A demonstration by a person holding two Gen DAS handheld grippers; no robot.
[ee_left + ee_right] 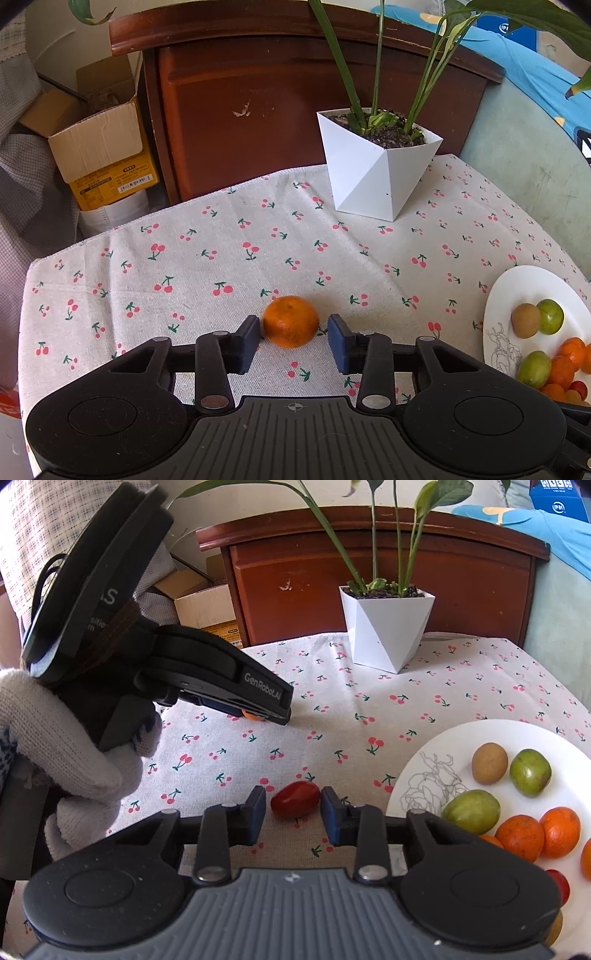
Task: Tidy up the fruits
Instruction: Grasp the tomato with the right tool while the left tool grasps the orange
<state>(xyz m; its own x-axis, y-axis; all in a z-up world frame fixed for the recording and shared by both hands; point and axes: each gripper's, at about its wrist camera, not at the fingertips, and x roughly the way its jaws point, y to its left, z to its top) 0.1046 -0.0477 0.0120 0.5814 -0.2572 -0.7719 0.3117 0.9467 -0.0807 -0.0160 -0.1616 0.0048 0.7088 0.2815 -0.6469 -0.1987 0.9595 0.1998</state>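
An orange mandarin (291, 322) lies on the cherry-print tablecloth (207, 258). My left gripper (293, 339) is open around it, the left pad touching or nearly touching, the right pad a little apart. A red cherry tomato (295, 799) lies on the cloth between the pads of my right gripper (293, 814), which is open, with small gaps each side. The white plate (417, 775) at the right holds several fruits: green ones, a brown one, mandarins and red tomatoes. The plate also shows in the left wrist view (517, 280).
A white angular plant pot (376, 162) with long green leaves stands at the table's back. A brown wooden cabinet (258, 96) is behind the table. A cardboard box (99, 147) sits at the back left. The left gripper's body (221, 679), held by a gloved hand, fills the right wrist view's left.
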